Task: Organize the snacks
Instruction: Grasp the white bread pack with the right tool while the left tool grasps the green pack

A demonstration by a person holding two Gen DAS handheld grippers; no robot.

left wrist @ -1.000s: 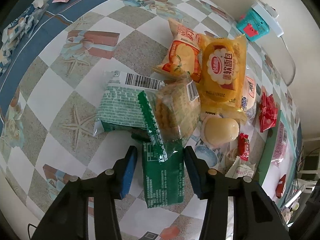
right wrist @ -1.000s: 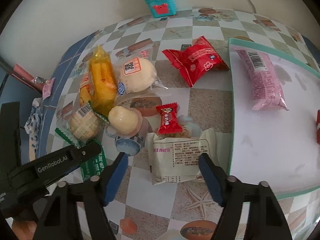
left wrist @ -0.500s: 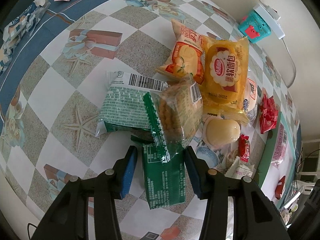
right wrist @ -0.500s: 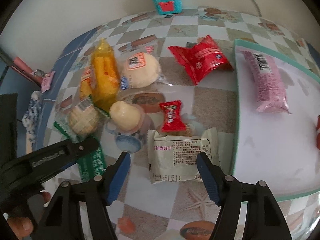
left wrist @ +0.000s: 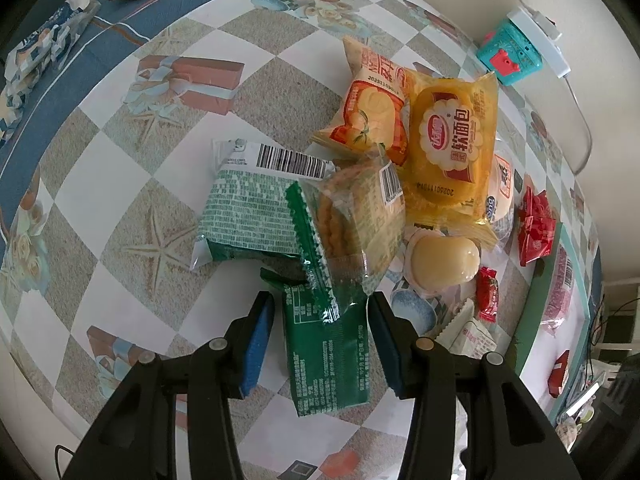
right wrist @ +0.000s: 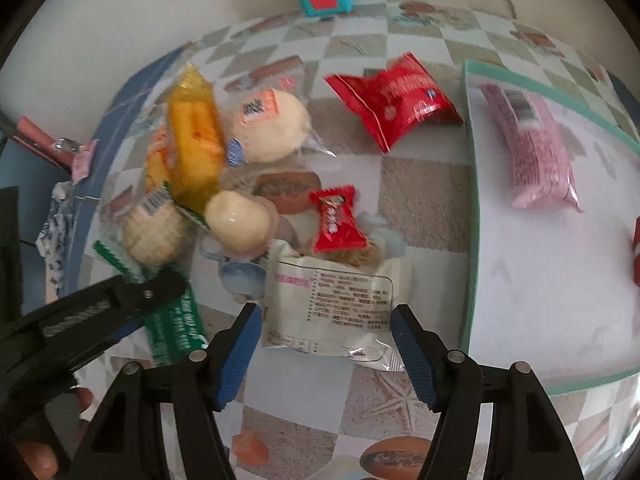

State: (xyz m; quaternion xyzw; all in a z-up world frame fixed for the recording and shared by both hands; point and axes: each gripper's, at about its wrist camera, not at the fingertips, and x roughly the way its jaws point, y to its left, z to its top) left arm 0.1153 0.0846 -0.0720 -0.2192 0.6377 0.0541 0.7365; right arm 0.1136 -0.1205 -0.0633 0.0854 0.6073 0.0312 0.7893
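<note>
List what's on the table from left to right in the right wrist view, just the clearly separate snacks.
Yellow bread pack → round white bun → small red candy → big red packet → pink packet on the white tray.

Looks like a home, most likely a dining or living corner. Shown by a table (left wrist: 256, 64) under a glossy oilcloth printed with checks, starfish and gift boxes, pushed against a plain cream wall (right wrist: 120, 20). Scattered over it, a jumble of small wrapped snacks (left wrist: 452, 144), household style rather than shop display. Against the wall, a little turquoise toy-like box (left wrist: 510, 54) and a white power strip (left wrist: 538, 34) with its cable.
</note>
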